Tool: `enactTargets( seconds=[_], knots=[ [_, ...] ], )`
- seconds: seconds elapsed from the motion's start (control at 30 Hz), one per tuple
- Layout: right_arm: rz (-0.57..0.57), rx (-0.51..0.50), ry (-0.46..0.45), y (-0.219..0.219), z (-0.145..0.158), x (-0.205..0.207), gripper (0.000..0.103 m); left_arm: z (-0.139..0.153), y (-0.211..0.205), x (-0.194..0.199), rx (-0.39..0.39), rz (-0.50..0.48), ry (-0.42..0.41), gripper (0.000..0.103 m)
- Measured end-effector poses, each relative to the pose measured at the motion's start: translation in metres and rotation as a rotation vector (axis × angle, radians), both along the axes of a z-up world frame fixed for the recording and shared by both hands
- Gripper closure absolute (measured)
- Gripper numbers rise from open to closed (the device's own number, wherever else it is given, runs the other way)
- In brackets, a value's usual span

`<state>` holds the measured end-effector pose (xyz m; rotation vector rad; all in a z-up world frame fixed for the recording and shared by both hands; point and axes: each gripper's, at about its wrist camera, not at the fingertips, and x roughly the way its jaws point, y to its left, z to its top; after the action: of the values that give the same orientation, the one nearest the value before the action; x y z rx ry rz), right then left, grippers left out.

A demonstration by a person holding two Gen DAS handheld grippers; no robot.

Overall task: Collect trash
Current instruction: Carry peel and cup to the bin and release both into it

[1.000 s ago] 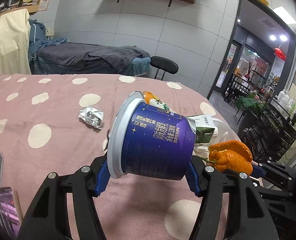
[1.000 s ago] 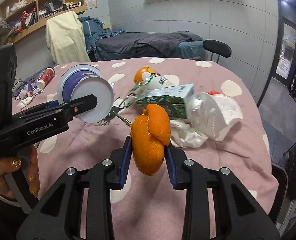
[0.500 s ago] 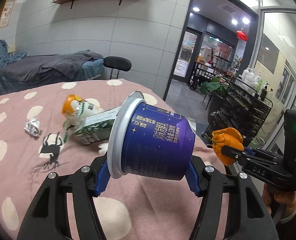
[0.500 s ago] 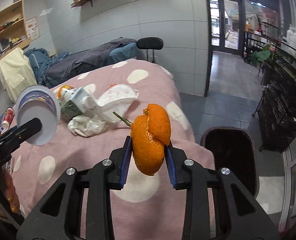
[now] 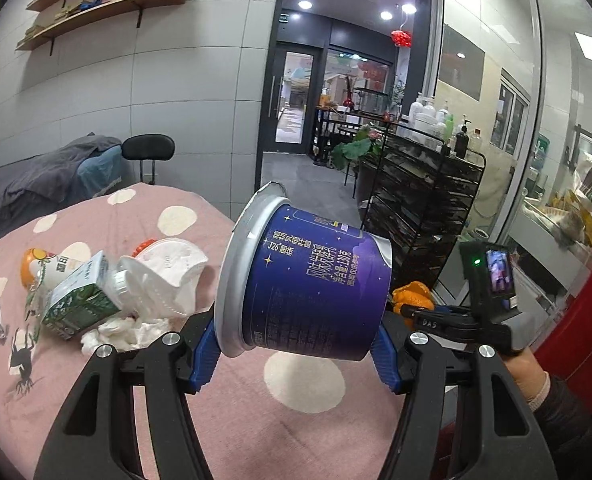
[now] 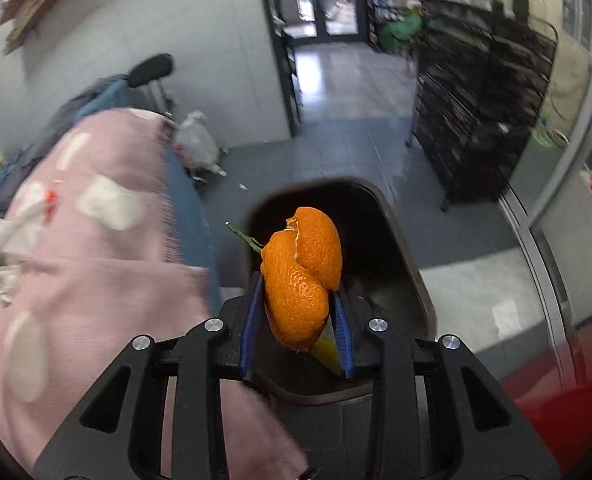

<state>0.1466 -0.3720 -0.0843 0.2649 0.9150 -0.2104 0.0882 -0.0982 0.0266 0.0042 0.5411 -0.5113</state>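
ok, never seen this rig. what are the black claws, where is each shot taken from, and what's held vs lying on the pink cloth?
No robot arm: a person holds a two-finger clamp in each hand, each with a fisheye camera looking along its fingers. The left gripper clamps a dark blue paper cup with a silver rim, seen from the left wrist. The right gripper clamps an orange citrus peel above a dark open bin. On the pink spotted tablecloth lie a green carton, a white lidded container and crumpled tissue.
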Motion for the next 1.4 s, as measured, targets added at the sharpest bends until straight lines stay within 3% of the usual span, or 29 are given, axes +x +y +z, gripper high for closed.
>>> enactTargets(
  seconds=[0.23, 0.4, 0.47, 0.5, 0.6, 0.97, 1.4],
  knots=[
    [-0.078, 0.029, 0.142, -0.035, -0.072, 0.021, 0.070, -0.002, -0.023, 0.008, 0.002, -0.061, 0.034, 0.042],
    [-0.099, 0.059, 0.201, -0.047, -0.100, 0.031, 0.067, -0.004, -0.038, 0.009, 0.010, -0.095, 0.050, 0.042],
    [-0.112, 0.061, 0.212, -0.049, -0.107, 0.032, 0.061, -0.005, -0.042, 0.009, 0.012, -0.108, 0.059, 0.042],
    [-0.119, 0.066, 0.209, -0.049, -0.108, 0.029, 0.053, -0.006, -0.044, 0.010, 0.012, -0.113, 0.063, 0.042],
    [-0.121, 0.075, 0.182, -0.049, -0.105, 0.022, 0.036, -0.006, -0.051, 0.011, 0.016, -0.128, 0.069, 0.042],
    [-0.198, 0.027, 0.096, -0.058, -0.065, -0.020, 0.035, -0.016, -0.106, 0.021, 0.049, -0.244, 0.123, 0.042],
    [-0.334, -0.027, 0.026, -0.088, -0.027, -0.055, 0.030, -0.050, -0.175, 0.034, 0.120, -0.354, 0.226, 0.041]
  ],
)
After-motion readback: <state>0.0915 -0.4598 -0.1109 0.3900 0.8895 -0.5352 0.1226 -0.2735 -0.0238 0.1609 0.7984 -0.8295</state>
